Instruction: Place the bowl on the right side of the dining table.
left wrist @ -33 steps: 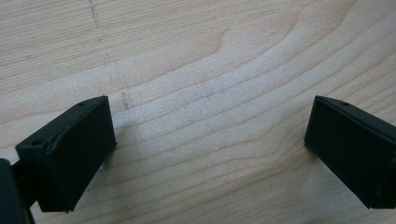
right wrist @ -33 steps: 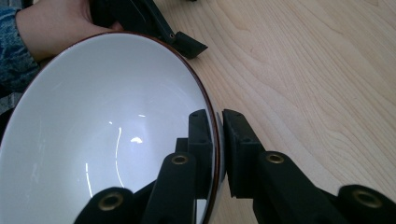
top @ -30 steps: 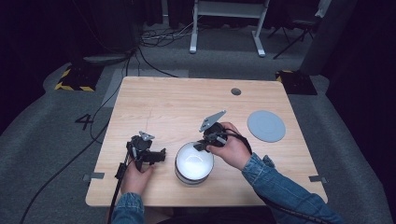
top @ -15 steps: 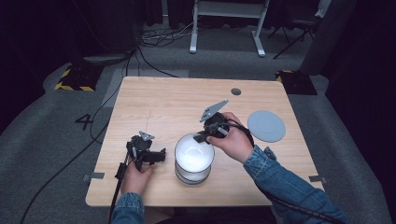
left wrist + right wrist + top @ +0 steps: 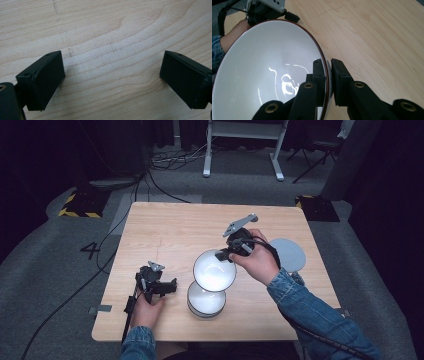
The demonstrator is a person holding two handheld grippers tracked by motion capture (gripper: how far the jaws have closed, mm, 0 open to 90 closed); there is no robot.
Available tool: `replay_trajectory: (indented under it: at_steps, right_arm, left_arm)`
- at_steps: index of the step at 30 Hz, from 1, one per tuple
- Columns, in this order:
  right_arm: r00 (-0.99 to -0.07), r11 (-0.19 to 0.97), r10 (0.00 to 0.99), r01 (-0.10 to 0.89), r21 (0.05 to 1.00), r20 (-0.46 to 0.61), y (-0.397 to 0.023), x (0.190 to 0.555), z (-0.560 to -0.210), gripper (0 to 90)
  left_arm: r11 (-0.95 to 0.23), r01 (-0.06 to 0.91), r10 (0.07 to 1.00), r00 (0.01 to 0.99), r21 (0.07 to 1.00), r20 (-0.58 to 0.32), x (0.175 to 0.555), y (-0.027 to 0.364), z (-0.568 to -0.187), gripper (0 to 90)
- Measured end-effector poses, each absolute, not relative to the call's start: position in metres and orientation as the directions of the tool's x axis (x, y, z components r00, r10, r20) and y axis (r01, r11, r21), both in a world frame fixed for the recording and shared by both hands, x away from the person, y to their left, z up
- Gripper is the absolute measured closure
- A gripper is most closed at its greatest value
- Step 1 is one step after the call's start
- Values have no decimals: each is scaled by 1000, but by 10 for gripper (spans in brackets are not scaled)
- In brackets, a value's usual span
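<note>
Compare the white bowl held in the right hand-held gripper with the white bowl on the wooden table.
The lifted white bowl hangs tilted above the table, its rim clamped by the right hand-held gripper; the lower white bowl sits upright on the wooden table, untouched. The lifted bowl partly covers the lower bowl in the high view. Both are round, glossy and white inside; a dark rim line shows on the lifted one in the right gripper view.

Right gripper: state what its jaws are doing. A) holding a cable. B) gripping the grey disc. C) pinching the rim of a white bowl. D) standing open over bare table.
C: in the right gripper view the right gripper has one jaw inside and one outside the rim of the white bowl, raised above a second bowl on the table.
</note>
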State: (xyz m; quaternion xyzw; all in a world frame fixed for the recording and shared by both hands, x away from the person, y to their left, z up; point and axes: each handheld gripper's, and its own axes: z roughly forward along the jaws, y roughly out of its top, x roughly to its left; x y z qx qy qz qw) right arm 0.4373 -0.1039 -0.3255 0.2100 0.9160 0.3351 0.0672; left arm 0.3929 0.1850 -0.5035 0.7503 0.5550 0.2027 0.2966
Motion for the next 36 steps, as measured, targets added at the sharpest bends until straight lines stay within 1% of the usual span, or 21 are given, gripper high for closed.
replay_trajectory:
  at_steps: [11,15,18,19,24,36]
  right_arm:
    - [-872,676,488,358,644,-28,-128,457,-302,824]
    - [-846,667,532,386,638,-44,-142,468,-296,824]
    - [-837,659,545,392,642,-48,-152,478,-295,824]
    - [-826,650,563,410,640,-43,-155,480,-294,824]
    - [-797,636,601,430,641,-61,-175,495,-292,824]
    - [-725,581,686,489,651,-67,-210,515,-291,824]
  left_arm:
    - [-202,714,955,295,670,-26,391,185,-504,67]
    - [-193,715,958,285,672,-29,390,184,-504,69]
    - [-193,715,958,285,672,-28,390,185,-503,73]
    - [-193,715,958,285,672,-28,390,185,-503,73]
    - [-193,715,958,284,672,-27,390,185,-503,73]
    - [-190,715,959,282,673,-29,390,185,-503,76]
